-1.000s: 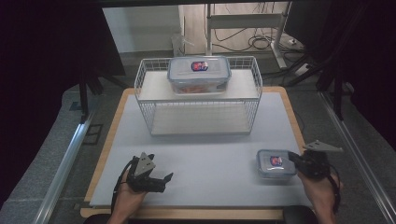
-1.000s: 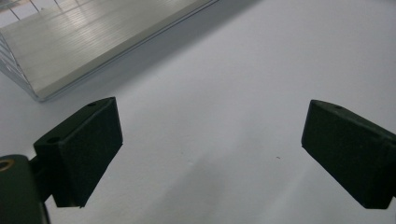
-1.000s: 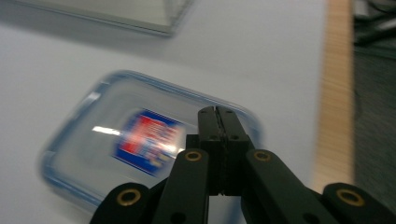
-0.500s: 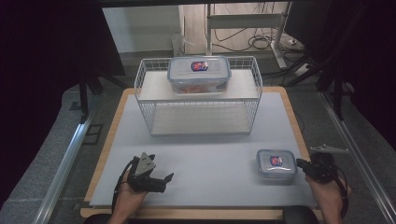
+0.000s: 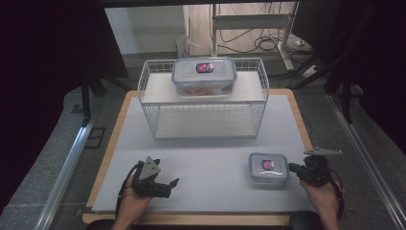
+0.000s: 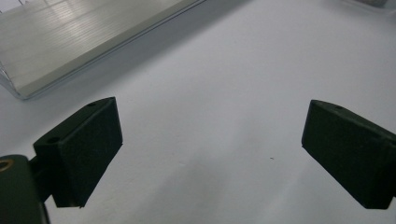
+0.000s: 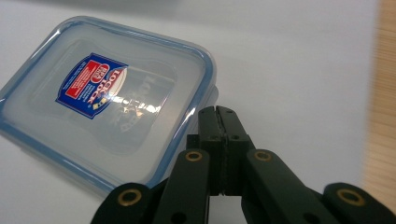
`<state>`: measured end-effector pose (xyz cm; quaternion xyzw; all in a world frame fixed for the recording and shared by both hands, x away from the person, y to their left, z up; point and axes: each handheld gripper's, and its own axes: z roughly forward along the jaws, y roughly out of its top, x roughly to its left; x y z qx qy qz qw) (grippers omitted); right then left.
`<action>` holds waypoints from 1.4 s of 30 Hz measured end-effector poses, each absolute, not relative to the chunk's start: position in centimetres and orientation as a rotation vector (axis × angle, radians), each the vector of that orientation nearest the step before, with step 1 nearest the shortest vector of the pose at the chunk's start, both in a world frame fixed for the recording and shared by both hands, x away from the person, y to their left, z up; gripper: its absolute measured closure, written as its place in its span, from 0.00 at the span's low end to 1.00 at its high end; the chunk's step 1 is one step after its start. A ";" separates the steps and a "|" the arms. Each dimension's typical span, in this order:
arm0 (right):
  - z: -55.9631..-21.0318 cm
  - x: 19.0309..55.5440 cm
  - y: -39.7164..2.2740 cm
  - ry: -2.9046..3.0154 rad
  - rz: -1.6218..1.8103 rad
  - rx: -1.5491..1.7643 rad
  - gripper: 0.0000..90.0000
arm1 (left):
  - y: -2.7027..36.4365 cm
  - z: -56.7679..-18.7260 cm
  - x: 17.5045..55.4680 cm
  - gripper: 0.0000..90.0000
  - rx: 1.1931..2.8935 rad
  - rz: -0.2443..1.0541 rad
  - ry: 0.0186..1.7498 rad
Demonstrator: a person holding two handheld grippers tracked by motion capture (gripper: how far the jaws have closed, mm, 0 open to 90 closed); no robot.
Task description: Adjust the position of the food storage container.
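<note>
My left gripper (image 5: 165, 184) rests wide open on the mat (image 5: 210, 153). The small container (image 5: 268, 167) lies front right. My right gripper (image 5: 293, 169), jaws pressed together and empty, touches its edge; push level, low.

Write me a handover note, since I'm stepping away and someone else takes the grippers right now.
Left gripper: open, nothing between its jaws, low over the white mat at the near left.
Right gripper: shut, holding nothing, tips at the right side of the small lidded container; contact can't be told.
Large lidded container sits on top of the wire rack.
Done: nothing visibly moved yet.
Left: probably handling the small container, perhaps toward the rack.
</note>
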<state>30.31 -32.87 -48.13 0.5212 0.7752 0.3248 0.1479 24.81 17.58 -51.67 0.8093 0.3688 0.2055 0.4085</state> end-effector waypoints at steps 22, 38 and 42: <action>-48.9 31.7 -23.2 2.462 1.058 1.255 1.00 | 17.4 -51.9 25.1 0.06 2.046 0.493 0.932; -49.4 31.2 -18.5 2.567 1.135 1.142 1.00 | 17.4 -51.9 25.2 0.06 2.052 0.487 0.939; -49.5 30.7 -17.7 2.592 1.136 1.112 1.00 | 17.5 -52.0 25.2 0.06 2.053 0.486 0.942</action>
